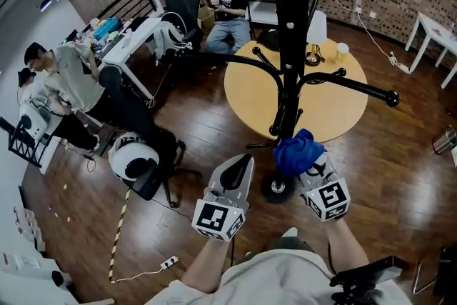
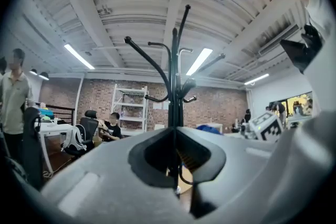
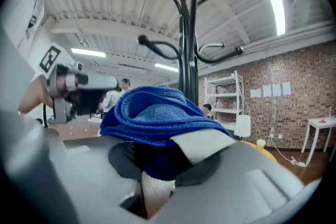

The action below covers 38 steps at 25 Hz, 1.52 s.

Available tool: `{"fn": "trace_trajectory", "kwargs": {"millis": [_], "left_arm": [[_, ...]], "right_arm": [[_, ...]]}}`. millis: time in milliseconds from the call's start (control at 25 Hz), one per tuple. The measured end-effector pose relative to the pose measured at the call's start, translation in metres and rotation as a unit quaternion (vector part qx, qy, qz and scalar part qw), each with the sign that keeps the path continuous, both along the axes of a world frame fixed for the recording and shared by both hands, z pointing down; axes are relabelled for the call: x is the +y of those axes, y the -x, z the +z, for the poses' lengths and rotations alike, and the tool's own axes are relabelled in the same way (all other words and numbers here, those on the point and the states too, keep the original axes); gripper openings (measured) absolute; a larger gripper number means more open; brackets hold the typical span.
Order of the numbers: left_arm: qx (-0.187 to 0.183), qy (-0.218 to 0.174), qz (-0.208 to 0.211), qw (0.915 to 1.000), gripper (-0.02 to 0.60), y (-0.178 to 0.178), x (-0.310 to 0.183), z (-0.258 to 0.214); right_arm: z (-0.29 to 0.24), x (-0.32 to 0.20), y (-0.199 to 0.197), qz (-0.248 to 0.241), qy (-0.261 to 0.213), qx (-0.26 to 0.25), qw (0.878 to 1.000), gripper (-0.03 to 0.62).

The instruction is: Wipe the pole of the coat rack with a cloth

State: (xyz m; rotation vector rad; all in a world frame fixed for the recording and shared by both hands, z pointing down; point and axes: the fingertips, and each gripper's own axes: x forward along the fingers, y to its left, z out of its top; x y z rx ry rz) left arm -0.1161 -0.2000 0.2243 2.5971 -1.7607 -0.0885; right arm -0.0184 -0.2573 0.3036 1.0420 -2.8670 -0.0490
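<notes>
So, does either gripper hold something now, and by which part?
The right gripper clamps the blue cloth by its bunched lower folds; the rest bulges above. The left gripper is shut, empty.

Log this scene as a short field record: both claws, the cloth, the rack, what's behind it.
Left claw: shut, empty, left of the rack base
Right claw: shut on blue cloth
Cloth: bunched, beside the lower pole; contact unclear
Pole: black, upright, curved hooks branching off
Behind: round yellow table
</notes>
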Motion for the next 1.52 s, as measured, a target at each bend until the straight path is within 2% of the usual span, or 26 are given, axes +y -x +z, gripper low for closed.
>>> {"fn": "trace_trajectory", "kwargs": {"millis": [120,200,480,600,720,840,920,1080,1160,1280,1400,1520], "left_arm": [[0.002,0.004,0.005,1.0000,0.012,0.008,0.030,-0.003],[0.002,0.005,0.018,0.9998,0.012,0.013,0.046,0.002],[-0.010,0.019,0.035,0.9992,0.012,0.002,0.073,0.018],[-0.004,0.036,0.039,0.9986,0.012,-0.002,0.068,0.035],[-0.004,0.044,0.030,0.9986,0.012,0.001,0.056,0.064],[-0.006,0.029,0.008,0.9995,0.012,0.006,0.035,0.112],[-0.001,0.033,0.003,0.9995,0.012,0.004,0.022,0.160],[0.024,0.043,0.013,0.9987,0.012,-0.011,0.007,0.251],[0.016,0.042,0.010,0.9989,0.012,-0.012,0.003,0.298],[0.004,0.043,-0.008,0.9990,0.012,-0.003,-0.001,0.381],[0.005,0.046,-0.025,0.9986,0.012,0.003,-0.003,0.462],[0.003,0.031,-0.030,0.9991,0.012,0.009,-0.006,0.530]], "right_arm": [[-0.043,0.049,0.002,0.002,-0.036,-0.019,0.999,0.101],[-0.052,0.073,0.003,0.012,-0.044,-0.026,0.999,0.100],[-0.029,0.123,-0.037,0.081,-0.008,-0.012,0.997,0.100],[-0.016,0.125,-0.037,0.073,0.006,-0.008,0.997,0.101],[0.018,0.122,-0.021,0.045,0.006,-0.007,0.999,0.100],[0.096,0.104,-0.002,0.006,0.040,0.012,0.999,0.101],[0.159,0.075,0.004,-0.001,0.053,0.021,0.998,0.101],[0.218,-0.004,-0.002,0.012,0.003,-0.010,1.000,0.100],[0.241,-0.035,0.000,0.002,-0.035,-0.009,0.999,0.101],[0.295,-0.051,0.006,-0.013,-0.057,-0.037,0.998,0.101],[0.425,-0.045,0.004,-0.003,-0.029,-0.011,1.000,0.101],[0.620,-0.049,0.004,0.029,0.049,0.041,0.998,0.100]]}}
